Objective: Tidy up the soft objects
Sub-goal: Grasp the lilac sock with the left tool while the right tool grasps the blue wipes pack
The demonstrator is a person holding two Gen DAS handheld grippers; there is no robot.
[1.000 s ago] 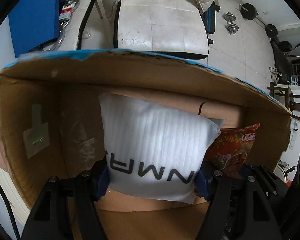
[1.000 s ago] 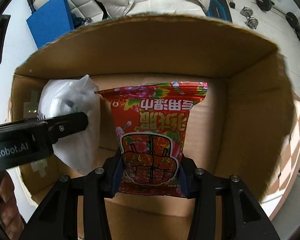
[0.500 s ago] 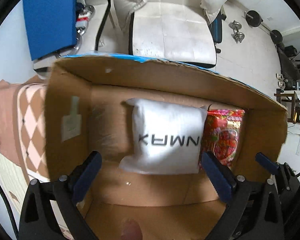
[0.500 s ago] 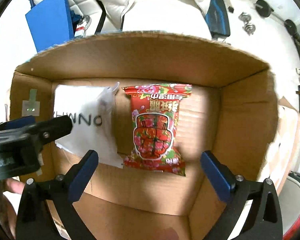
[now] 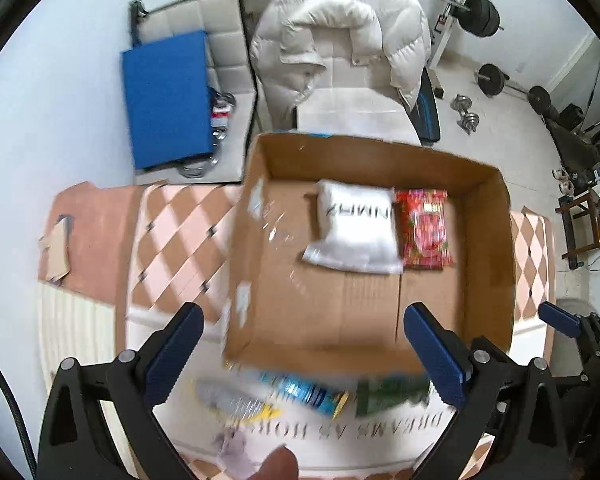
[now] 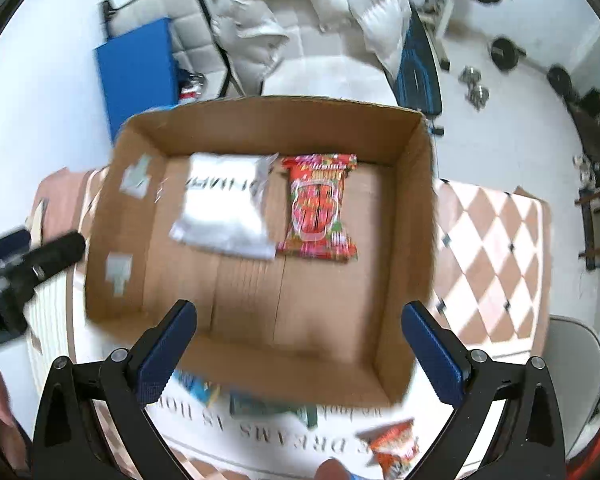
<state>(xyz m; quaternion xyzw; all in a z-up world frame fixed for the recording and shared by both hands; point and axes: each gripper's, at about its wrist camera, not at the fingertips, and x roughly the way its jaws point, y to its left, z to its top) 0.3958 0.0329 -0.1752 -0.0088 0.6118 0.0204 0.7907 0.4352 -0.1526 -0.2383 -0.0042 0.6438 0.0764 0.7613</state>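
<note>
Below the cardboard box (image 5: 496, 248), loose packets (image 5: 300, 392) lie nearer the left gripper (image 5: 304, 348); both grippers' jaws gape wide, empty, right gripper (image 6: 300, 344) likewise.

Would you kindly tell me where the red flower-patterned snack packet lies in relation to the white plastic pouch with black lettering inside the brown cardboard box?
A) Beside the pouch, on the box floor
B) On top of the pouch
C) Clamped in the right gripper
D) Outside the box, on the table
A: the red flower-patterned snack packet lies flat on the floor of the brown cardboard box, right beside the white plastic pouch, with no gripper holding it.
</note>
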